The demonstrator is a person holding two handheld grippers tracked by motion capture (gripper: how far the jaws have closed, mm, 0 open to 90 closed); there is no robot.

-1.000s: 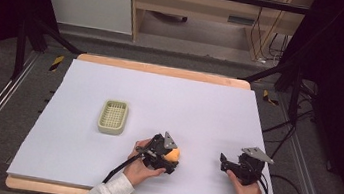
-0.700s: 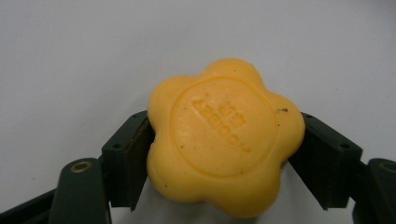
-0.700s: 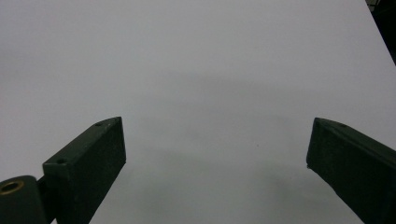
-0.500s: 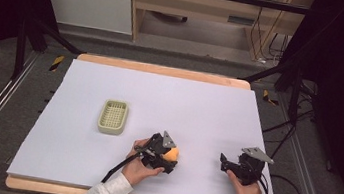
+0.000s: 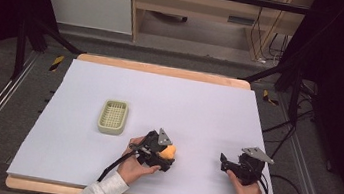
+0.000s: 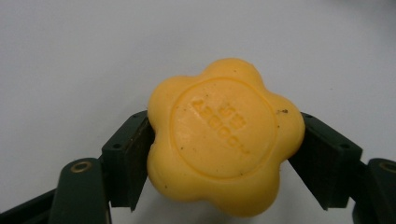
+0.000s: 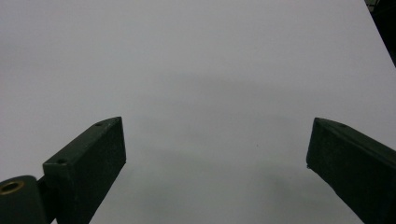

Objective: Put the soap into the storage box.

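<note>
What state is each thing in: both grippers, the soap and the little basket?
left gripper: shut on the yellow soap.
yellow soap: flower-shaped, held between the jaws, stamped face toward the camera.
right gripper: open, nothing between its jaws, over the white table sheet.
green basket: upright on the sheet, apparently empty, untouched.

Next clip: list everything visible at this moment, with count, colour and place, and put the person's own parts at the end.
Soap: 1, orange-yellow, flower-shaped with stamped lettering, clamped between the left tongs' jaws at the near middle of the table.
Basket: 1, pale green, slotted, empty, left of centre, apart from the soap.
Table: 1, white sheet on a wooden board.
Left tongs: 1, black, shut on the soap.
Right tongs: 1, black, jaws wide apart, nothing between them, near the right front edge.
Hands: 2, one on each tongs, light sleeves at the bottom edge.
</note>
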